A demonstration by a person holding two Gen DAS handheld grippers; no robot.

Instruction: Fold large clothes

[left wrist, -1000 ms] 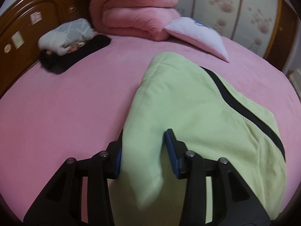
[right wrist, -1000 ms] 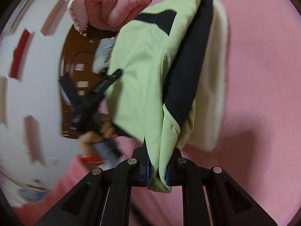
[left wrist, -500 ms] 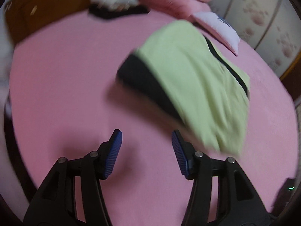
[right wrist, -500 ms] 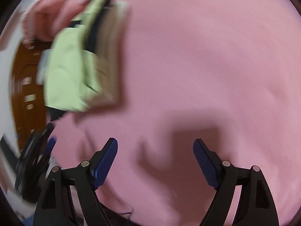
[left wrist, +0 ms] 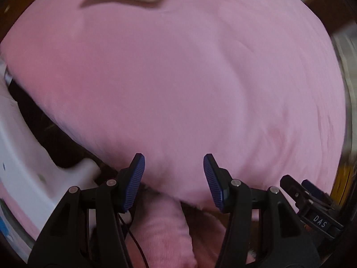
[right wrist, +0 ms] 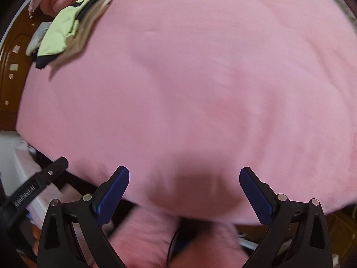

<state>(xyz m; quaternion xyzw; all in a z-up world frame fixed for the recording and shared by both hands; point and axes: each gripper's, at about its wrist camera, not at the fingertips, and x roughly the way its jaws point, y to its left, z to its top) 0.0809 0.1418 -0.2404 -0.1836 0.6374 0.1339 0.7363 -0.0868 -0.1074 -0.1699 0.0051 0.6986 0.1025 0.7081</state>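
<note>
My right gripper (right wrist: pixel 184 192) has just been opening and now stands wide apart with nothing between the jaws, only pink bedsheet (right wrist: pixel 200 78) below. My left gripper (left wrist: pixel 174 179) hangs about half apart, also empty; a second ago both were clamped on the green garment (right wrist: pixel 60 38). That garment, lime green with black trim, now lies folded at the far corner of the bed near the wooden headboard (right wrist: pixel 13 67), well apart from both grippers, beside a grey bundle. I have pulled both hands back to the near edge of the bed. I judge this piece finished; the next garment is not in view.
</note>
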